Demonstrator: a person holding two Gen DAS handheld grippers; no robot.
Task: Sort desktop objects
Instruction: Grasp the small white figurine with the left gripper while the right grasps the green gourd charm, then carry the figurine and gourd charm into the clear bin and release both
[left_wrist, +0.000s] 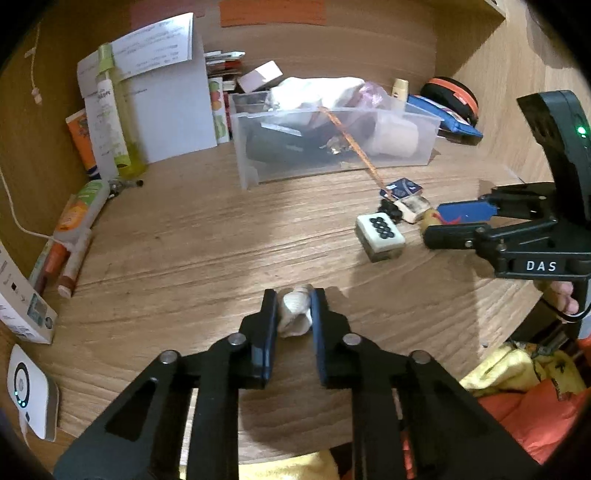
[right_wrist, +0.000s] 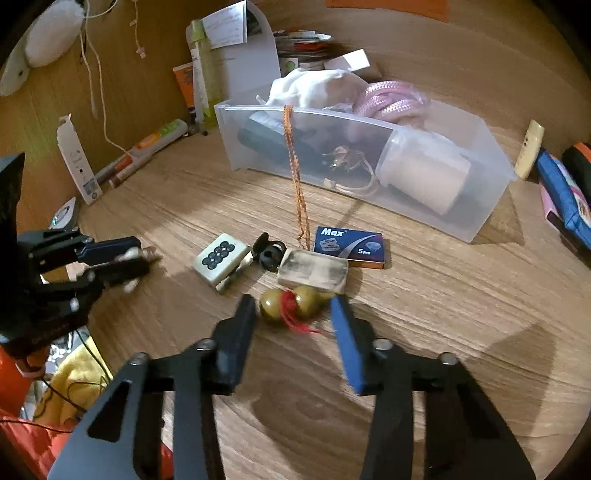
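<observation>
On the wooden worktop (right_wrist: 424, 317), going left to right in the right wrist view, the left gripper (right_wrist: 127, 264) reaches in from the left edge with its fingers clamped on a small white shell-like object (left_wrist: 293, 312), which the left wrist view shows pinched between the two pads just above the wood. Just to its right lies a mahjong tile (right_wrist: 221, 259) with dark circles on its pale face, resting tilted on a second tile. Next comes a small black clip (right_wrist: 269, 254), then a worn cream rectangular block (right_wrist: 313, 273) touching it. An orange braided cord (right_wrist: 297, 173) hangs over the front wall of the clear plastic bin (right_wrist: 480, 206) and ends by the block. A blue "Max" blade box (right_wrist: 349, 246) lies flat just behind the block, between it and the bin. In front of the block sit two olive-brown balls (right_wrist: 291, 301) joined by red thread. The right gripper (right_wrist: 293, 312) straddles them, its fingers apart on either side; the left one stands beside a ball, but whether it touches I cannot tell, and the blue right one stands clear. The bin holds white cloth, pink rope and a white roll.
</observation>
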